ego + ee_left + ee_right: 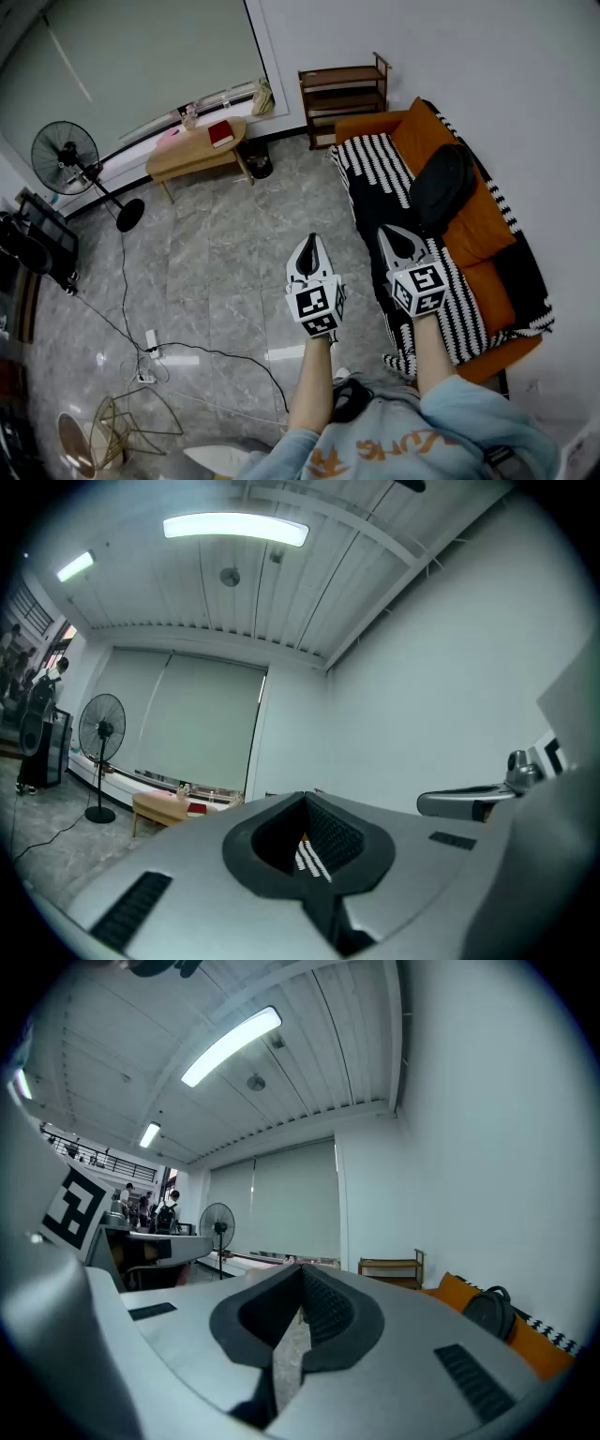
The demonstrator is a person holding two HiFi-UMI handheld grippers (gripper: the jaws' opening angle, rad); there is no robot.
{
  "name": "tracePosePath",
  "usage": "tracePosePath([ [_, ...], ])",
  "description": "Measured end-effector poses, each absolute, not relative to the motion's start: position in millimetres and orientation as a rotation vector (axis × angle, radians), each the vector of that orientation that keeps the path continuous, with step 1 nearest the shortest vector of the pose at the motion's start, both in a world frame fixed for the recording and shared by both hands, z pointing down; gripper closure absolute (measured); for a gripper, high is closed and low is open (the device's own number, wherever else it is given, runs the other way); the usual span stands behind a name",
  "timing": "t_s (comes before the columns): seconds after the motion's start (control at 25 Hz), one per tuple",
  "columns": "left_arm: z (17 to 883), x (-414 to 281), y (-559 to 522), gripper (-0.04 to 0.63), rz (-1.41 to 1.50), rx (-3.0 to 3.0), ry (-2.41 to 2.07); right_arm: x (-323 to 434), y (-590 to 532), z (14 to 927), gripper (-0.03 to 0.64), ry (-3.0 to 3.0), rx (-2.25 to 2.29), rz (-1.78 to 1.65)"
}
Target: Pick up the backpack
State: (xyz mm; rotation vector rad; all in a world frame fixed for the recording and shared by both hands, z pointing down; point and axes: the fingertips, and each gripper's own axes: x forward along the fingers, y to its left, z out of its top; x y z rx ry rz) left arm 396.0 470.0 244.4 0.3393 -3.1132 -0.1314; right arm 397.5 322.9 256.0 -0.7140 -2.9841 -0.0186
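Note:
A black backpack lies on the orange sofa, leaning on its back cushions, over a black-and-white striped throw. In the right gripper view the backpack shows at the far right. My left gripper is held level above the grey tiled floor, left of the sofa, shut with nothing between its jaws. My right gripper hovers over the striped throw, short of the backpack, also shut and empty. Both grippers point toward the far wall.
A wooden shelf stands against the wall beyond the sofa. A low wooden table with a red book sits at the window. A standing fan and cables are on the floor at left.

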Motion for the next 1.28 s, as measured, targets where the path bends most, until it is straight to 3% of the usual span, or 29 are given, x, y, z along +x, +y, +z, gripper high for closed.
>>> tracePosePath([
  [0.56,260,367,540,0.578,-0.204,0.291,-3.117,358,376,265,0.620,-3.001,-0.680,-0.005],
  [1.28,278,316,545,0.578,-0.292,0.388,-3.103,303,370,278,0.620,-2.976,-0.617,-0.005],
])
